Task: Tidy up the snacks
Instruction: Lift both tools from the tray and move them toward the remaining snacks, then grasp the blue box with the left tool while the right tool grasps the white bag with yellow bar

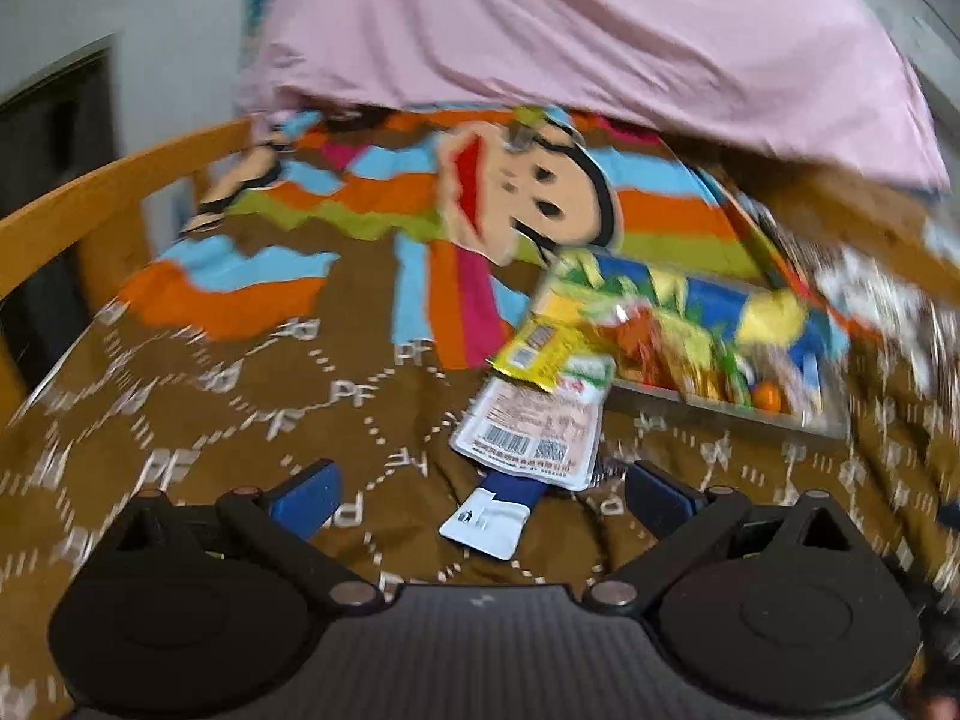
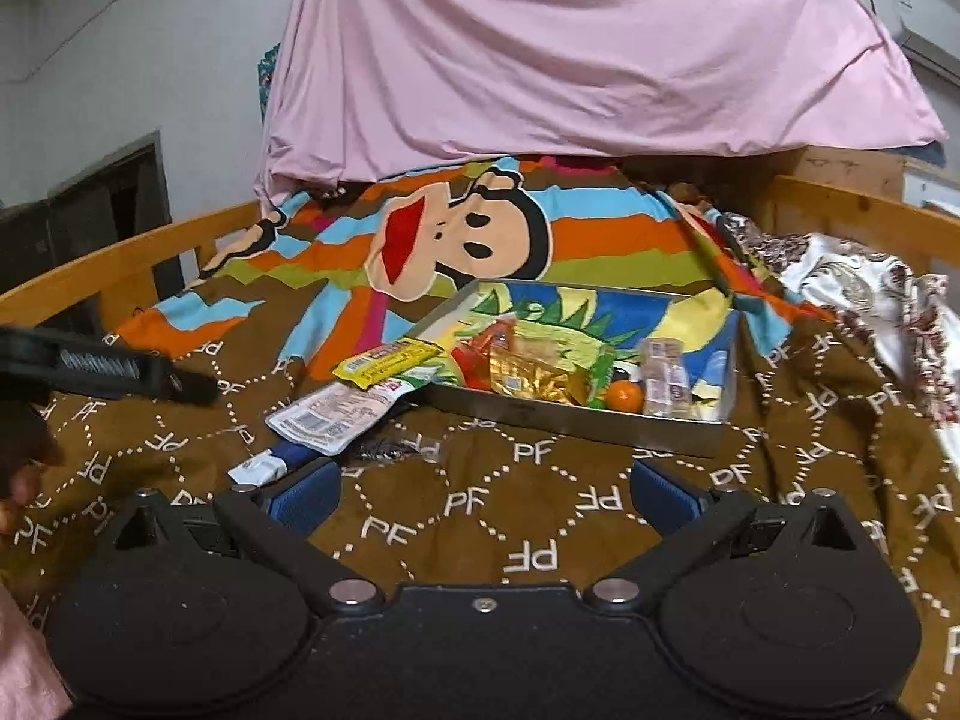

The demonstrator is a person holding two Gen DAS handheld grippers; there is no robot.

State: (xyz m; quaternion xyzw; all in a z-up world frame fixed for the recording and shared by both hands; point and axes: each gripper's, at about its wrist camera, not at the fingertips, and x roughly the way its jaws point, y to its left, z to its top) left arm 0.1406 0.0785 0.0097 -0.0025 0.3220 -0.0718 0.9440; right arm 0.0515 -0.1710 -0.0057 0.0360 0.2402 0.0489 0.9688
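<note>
A shallow rectangular metal tray (image 2: 576, 420) with a cartoon-printed floor sits on the soft brown bedspread patterned with white "PF" letters (image 2: 540, 516). It holds crinkly foil snack packets and a small round orange fruit (image 2: 624, 395). A flat white plastic pouch with barcodes (image 1: 531, 429) and a yellow wrapper (image 1: 540, 351) lie just outside its near-left corner. The left gripper (image 1: 480, 495) and the right gripper (image 2: 483, 489) hover spread wide, empty, touching nothing.

Bare brown bedspread (image 2: 480, 516) lies open in front of the right gripper (image 2: 483, 495), up to the metal tray (image 2: 576, 420). Left of the tray, overlapping snack packets (image 2: 336, 414) cover the bed. The left gripper (image 2: 120, 369) reaches in beyond them.
</note>
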